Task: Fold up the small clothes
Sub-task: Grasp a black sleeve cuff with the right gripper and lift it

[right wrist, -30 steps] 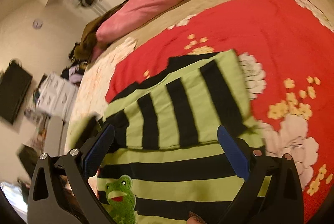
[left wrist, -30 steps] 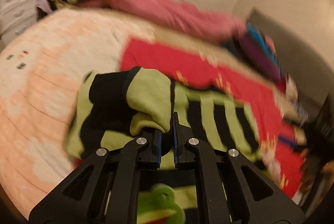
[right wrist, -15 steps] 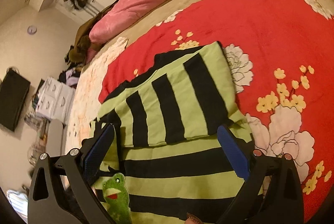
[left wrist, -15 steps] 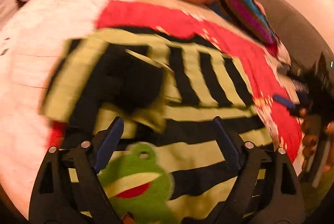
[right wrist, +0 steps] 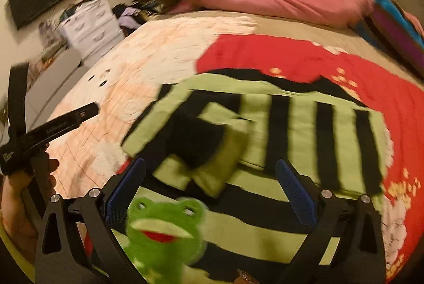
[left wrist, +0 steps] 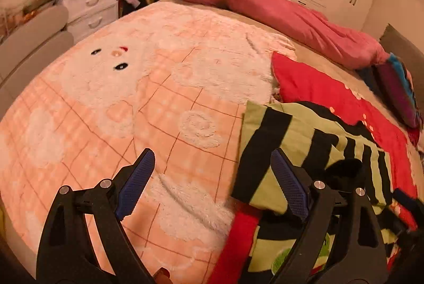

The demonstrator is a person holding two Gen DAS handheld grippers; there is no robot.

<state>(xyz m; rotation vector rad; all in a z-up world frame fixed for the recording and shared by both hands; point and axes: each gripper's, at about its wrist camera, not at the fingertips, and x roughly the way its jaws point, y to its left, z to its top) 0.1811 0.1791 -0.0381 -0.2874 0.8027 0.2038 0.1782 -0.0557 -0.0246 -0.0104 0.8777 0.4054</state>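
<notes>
L gripper (left wrist: 212,186) is being held wide open over the blanket (left wrist: 132,109), nothing gripped; R gripper (right wrist: 212,194) is being held open, empty, above the striped top (right wrist: 304,125).

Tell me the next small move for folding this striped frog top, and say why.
Probably bring the left tongs back over the striped top: both tongs stand open and empty, the left over the peach blanket, and one sleeve already lies folded in.
</notes>
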